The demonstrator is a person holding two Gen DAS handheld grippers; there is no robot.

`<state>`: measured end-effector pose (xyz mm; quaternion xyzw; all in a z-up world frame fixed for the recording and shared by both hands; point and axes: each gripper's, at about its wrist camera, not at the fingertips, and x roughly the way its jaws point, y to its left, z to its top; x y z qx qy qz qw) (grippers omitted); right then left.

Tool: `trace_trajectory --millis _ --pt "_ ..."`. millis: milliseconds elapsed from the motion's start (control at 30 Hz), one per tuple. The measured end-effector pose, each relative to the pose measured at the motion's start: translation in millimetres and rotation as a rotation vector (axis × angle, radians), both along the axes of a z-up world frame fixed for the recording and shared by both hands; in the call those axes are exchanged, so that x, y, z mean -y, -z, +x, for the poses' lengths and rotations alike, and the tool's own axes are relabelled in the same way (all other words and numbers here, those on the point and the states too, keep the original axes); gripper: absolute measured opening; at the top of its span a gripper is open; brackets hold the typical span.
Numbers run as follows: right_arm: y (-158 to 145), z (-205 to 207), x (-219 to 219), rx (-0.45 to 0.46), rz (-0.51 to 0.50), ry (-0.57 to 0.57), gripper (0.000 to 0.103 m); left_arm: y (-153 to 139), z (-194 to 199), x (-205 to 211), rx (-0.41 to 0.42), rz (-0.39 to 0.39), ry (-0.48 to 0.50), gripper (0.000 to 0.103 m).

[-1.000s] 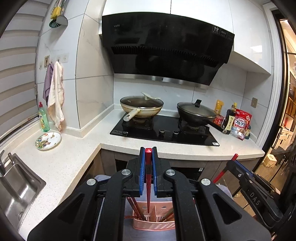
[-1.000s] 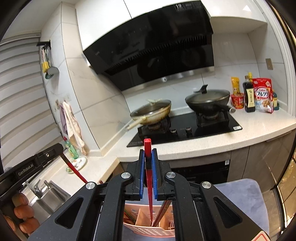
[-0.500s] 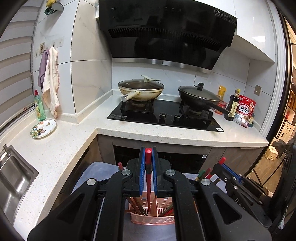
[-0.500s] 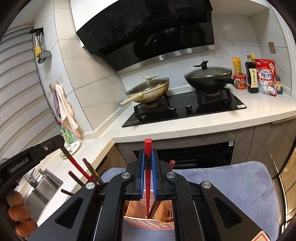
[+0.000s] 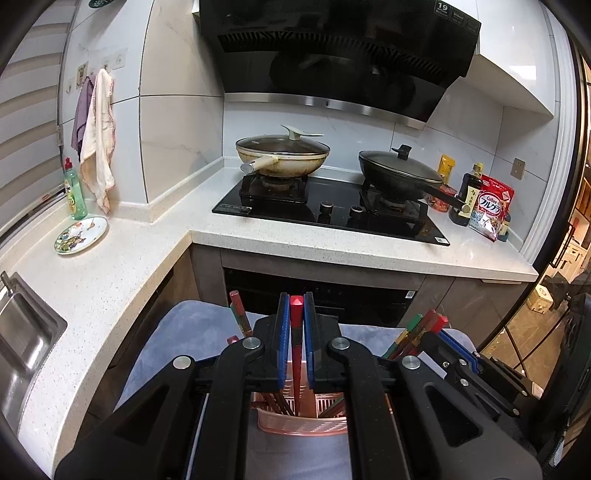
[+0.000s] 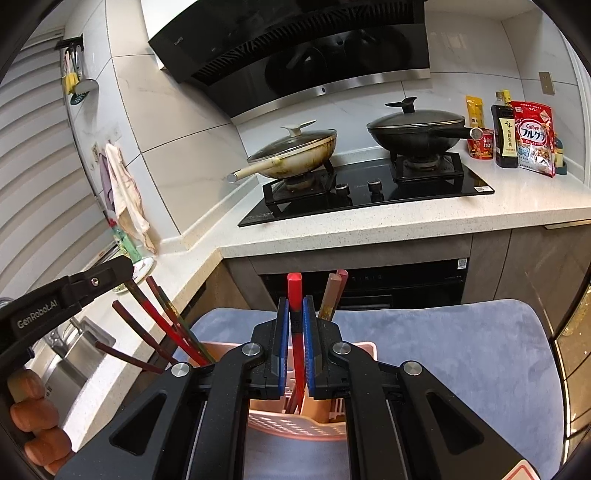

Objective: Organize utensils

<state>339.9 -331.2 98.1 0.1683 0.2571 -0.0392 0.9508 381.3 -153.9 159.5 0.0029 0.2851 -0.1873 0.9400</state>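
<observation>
Left gripper [image 5: 296, 332] and right gripper [image 6: 296, 332] are each clenching one red chopstick [image 5: 296, 343] [image 6: 296, 325] over one pink basket [image 6: 291, 424].

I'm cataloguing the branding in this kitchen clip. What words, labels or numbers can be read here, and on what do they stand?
"GenRobot.AI": side of the left gripper.
"Calbee" and "フルグラ": red cereal bag.
"19": sticker on the range hood; the print beside it is too small to read.
Logo on the hood's left edge: blurred.
Soy sauce bottle label: characters too small to read.
Stove stickers: unreadable.
</observation>
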Motion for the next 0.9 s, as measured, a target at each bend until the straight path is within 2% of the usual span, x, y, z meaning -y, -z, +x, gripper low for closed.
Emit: trace_trajectory --millis 133,200,333,400,467,600,733,800,900 --pt "-1.2 -5.0 -1.6 -0.007 0.001 -0.003 0.007 -0.8 -3.8 -3.0 0.002 -0.006 -0.007 0.007" --pt "-2.8 -10.0 -1.8 -0.005 0.000 -0.001 0.011 -2.6 -7.3 -5.1 0.008 -0.002 -0.009 0.009" --pt "-10.1 -23.9 0.3 0.005 0.006 0.009 0.012 -7.5 -16.1 -13.7 0.013 -0.005 -0.028 0.035" --pt "-14.4 -33.6 1.0 0.014 0.004 0.013 0.014 -11.5 -24.0 -19.5 0.021 -0.009 -0.032 0.038" --pt "-18.9 -46.0 1.2 0.026 0.002 0.019 0.020 -14.0 -30.6 -23.6 0.022 -0.010 -0.032 0.042" --pt "-24.9 -69.6 -1.5 0.034 -0.009 0.019 0.021 -20.2 -51.4 -34.8 0.033 -0.016 -0.038 0.050" --pt "-25.3 -99.7 -11.3 0.025 -0.025 0.008 0.030 -22.9 -79.6 -44.4 0.052 -0.003 -0.046 0.065" --pt "-23.5 -113.7 -17.0 0.017 -0.031 0.001 0.032 -21.0 -94.6 -49.4 0.048 0.008 -0.050 0.066" --pt "-19.0 -136.8 -26.5 0.001 -0.044 -0.003 0.040 -15.0 -113.5 -54.7 0.037 0.044 -0.065 0.070"
